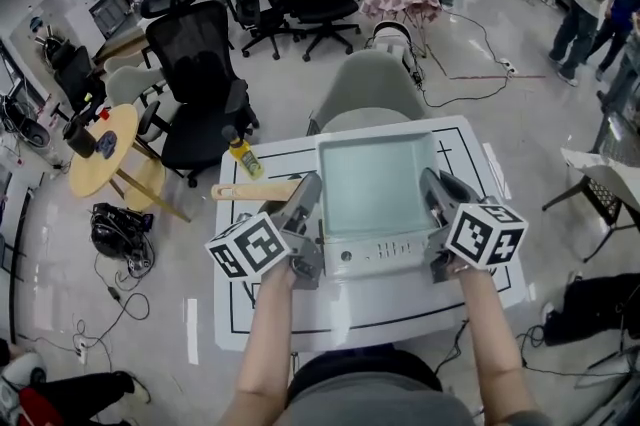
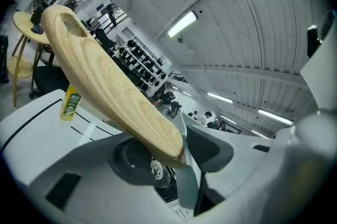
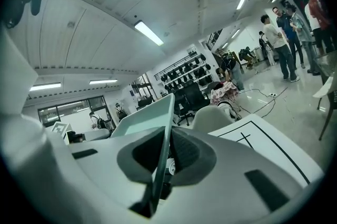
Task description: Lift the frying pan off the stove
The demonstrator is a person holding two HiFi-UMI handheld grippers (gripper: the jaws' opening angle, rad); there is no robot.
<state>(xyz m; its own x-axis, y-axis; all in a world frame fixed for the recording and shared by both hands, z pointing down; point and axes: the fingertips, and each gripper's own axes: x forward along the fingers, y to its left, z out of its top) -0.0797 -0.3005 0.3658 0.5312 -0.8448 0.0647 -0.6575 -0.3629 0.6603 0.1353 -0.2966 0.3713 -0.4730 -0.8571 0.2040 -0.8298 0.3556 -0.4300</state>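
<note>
- Head view: we see the frying pan (image 1: 378, 182), a square pale-green one, sitting over the stove (image 1: 380, 254) in the middle of the white counter (image 1: 480, 176). It lies directly between our two claws. The left claw (image 1: 308, 199) is against its left wall and the right claw (image 1: 436, 192) against its right wall. Neither is nearer than the other. The pan's wooden handle (image 1: 255, 191) runs out leftward, crossing just ahead of the left claw, with a yellow bottle (image 1: 243, 157) beyond it. From here we cannot tell whether the pan is clear of the stove.
- Left gripper view: we find the left claw (image 2: 181, 159) closed down to a narrow slot, pinching the thin upright wall of the pan (image 2: 184, 181) between its dark pads. The handle (image 2: 105, 81) sweeps up and away to the left from right beside the grip, so its long axis runs outward over the left jaw. The bottle (image 2: 70, 104) stands well apart on the counter (image 2: 31, 133).
- Right gripper view: we find the right claw (image 3: 164, 157) likewise nipped tight on the opposite wall, with the pan (image 3: 145, 120) stretching away to its left over the counter (image 3: 263, 144).
- We judge that the lift turns on this two-sided hold. Both claws need to rise together and level, and the handle's weight may pull the left side down.
</note>
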